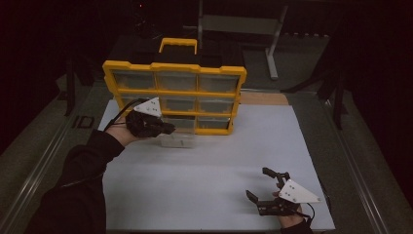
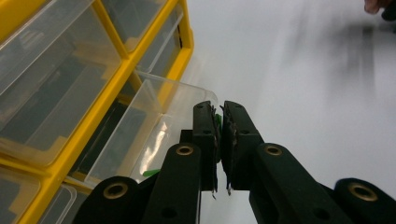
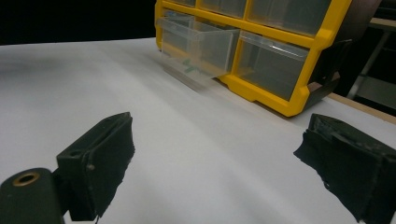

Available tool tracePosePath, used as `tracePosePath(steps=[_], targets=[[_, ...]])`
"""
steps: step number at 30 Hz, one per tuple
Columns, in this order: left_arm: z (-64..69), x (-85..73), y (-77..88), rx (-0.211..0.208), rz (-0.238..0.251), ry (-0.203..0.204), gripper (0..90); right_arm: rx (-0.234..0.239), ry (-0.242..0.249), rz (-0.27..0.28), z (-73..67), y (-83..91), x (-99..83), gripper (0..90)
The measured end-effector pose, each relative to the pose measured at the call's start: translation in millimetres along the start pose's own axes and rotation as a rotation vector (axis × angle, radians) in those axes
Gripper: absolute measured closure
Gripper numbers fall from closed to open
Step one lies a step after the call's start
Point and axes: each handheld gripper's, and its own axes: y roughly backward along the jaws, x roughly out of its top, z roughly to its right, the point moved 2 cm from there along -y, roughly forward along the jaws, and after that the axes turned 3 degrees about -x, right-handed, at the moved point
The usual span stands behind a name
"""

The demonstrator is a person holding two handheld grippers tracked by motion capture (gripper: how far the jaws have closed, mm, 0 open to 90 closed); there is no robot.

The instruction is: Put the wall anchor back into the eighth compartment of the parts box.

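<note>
A yellow cabinet [image 1: 174, 92] of clear drawers stands at the back of the white board [image 1: 219, 165]. One bottom drawer [image 1: 178, 141] is pulled out. My left gripper [image 1: 168, 129] hovers just over that drawer's left end. In the left gripper view, the left gripper [image 2: 220, 106] has its jaws together, and a sliver of a small green piece [image 2: 216, 122] is pinched between the pads beside the drawer [image 2: 154, 116]. Near the front right edge, my right gripper [image 1: 257, 183] is open and holds nothing. The right gripper view looks between the right gripper's [image 3: 215, 140] jaws to the drawer [image 3: 201, 44], where another green piece [image 3: 189, 65] lies.
The cabinet has a yellow carry handle [image 1: 178, 41] on top. A grey metal stand [image 1: 272, 48] is behind it, and a wooden strip [image 1: 263, 98] runs along the board's far right edge. Metal rails run along both sides of the table.
</note>
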Motion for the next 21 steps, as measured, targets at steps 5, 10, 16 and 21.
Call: tracePosePath(steps=[5, 10, 16, 21], targets=[[-9.1, 2.3, -0.8, 0.029, 0.021, 0.029, 84.1, 0.001, 0.003, -0.001, -0.4, -0.2, 0.0, 8.8], [-17.9, 4.9, -3.7, 0.065, 0.03, 0.066, 84.1, 0.001, 0.0, 0.0, 0.0, -0.1, -0.2, 8.9], [-24.5, 4.1, -11.3, 0.086, 0.028, 0.106, 84.0, 0.002, -0.002, -0.001, -0.1, 0.1, -0.3, 8.9], [-28.0, 2.8, -18.1, 0.096, 0.025, 0.142, 84.0, 0.003, 0.001, -0.001, -0.1, -0.2, -0.4, 8.9]])
